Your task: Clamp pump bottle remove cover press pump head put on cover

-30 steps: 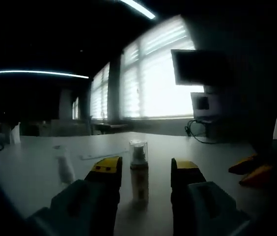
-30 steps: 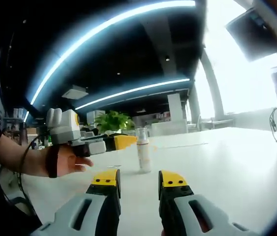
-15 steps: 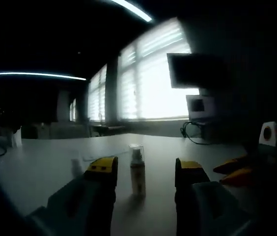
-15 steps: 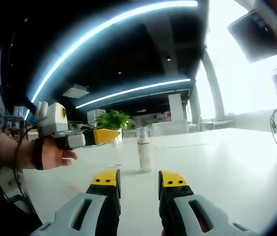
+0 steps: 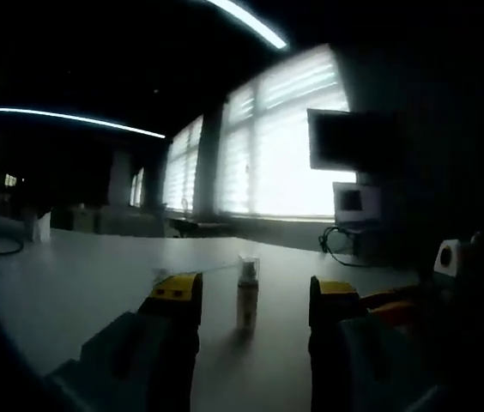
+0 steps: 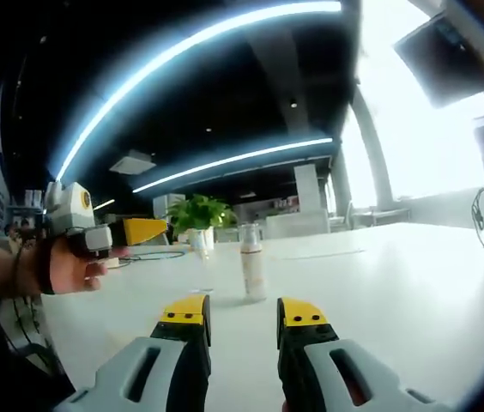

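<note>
On the smooth pale worktop (image 6: 414,275), well ahead of both claws: slim cylindrical white pump bottle (image 6: 252,273) upright under its clear plastic cover (image 6: 249,232). Right yellow-tipped grey claw (image 6: 240,316) parted, empty, touching nothing. Left claw (image 5: 242,298), likewise yellow-tipped, spread wide and empty, bottle (image 5: 246,302) standing beyond its gap.

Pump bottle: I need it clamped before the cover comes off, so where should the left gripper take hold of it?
Grip the pump bottle around its lower body, below the clear cover, coming in level from the side. It stands upright on the table, and the open left gripper already frames it.
</note>
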